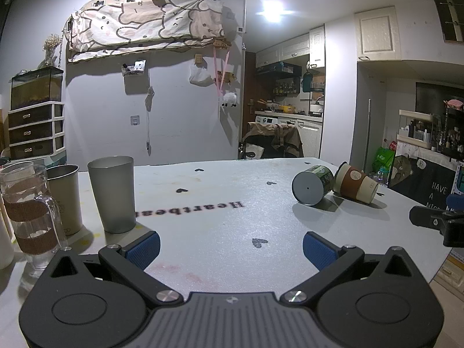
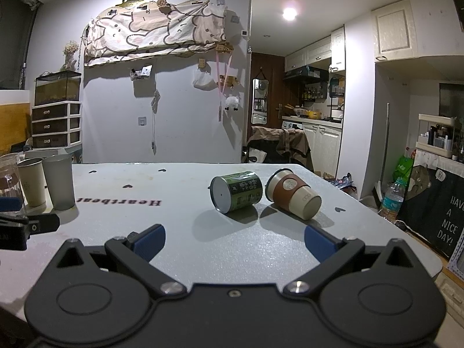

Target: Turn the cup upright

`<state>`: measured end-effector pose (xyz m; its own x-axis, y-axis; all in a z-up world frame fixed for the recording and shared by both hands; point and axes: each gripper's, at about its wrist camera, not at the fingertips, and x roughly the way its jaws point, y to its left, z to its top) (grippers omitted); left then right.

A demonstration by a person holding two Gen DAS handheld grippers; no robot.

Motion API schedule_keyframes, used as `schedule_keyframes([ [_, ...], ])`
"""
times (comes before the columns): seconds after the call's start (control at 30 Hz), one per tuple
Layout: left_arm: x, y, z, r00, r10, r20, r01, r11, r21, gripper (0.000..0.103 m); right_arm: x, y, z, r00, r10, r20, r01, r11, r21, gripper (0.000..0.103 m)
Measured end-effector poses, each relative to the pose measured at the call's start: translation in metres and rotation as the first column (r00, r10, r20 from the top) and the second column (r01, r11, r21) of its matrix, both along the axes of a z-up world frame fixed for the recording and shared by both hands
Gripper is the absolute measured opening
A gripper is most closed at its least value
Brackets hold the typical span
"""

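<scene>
From the left wrist we see our left tool [image 1: 231,246] spread wide with nothing between its blue ribbed pads [image 1: 145,248], low over the pale grainy bench [image 1: 217,203]. This view brings the upright vessels close at our left: a frosted grey tumbler [image 1: 112,194], a metal cup [image 1: 66,197] touching it from behind, and a clear glass mug [image 1: 30,214] with two brown bands and a handle. We cannot see into any of them. The right tool shows only as a black tip [image 1: 435,221] at the right edge.

The right wrist shows the same three far off at its left edge, small and partly cut off, but gives the clearer look at the fallen pair. Our right tool [image 2: 235,243] is also spread wide and empty. Ahead of it a green can [image 2: 236,192] lies on its side, its flat grey end with a small centre hole turned toward us. Just beside it, to the right, the cup [image 2: 293,194] lies on its side as well: cream, tapered, with a brown sleeve bearing a round badge. Its dark-rimmed mouth points away toward the can and its narrow base toward us, so its inside is hidden. Whether can and cup touch we cannot tell. The left tool's black tip [image 2: 29,226] enters at the left edge here.
</scene>
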<state>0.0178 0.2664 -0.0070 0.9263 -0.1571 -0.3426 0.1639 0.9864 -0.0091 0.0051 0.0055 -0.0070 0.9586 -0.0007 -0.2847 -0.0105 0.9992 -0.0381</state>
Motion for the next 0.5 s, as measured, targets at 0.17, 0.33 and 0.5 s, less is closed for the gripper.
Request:
schedule_keyframes([
  [0.17, -0.0001, -0.0005, -0.0003, 1.0, 0.0, 0.0, 0.0, 1.0, 0.001, 0.103, -0.0003, 0.0, 0.0004, 1.0, 0.0, -0.001, 0.0, 1.0, 0.0, 0.103],
  [0.33, -0.0001, -0.0005, -0.0004, 1.0, 0.0, 0.0, 0.0, 1.0, 0.001, 0.103, -0.0003, 0.0, 0.0003, 1.0, 0.0, 0.0, 0.0, 1.0, -0.001, 0.103],
  [0.5, -0.0001, -0.0005, -0.0004, 1.0, 0.0, 0.0, 0.0, 1.0, 0.001, 0.103, -0.0003, 0.0005, 0.0003, 1.0, 0.0, 0.0, 0.0, 1.0, -0.001, 0.103],
])
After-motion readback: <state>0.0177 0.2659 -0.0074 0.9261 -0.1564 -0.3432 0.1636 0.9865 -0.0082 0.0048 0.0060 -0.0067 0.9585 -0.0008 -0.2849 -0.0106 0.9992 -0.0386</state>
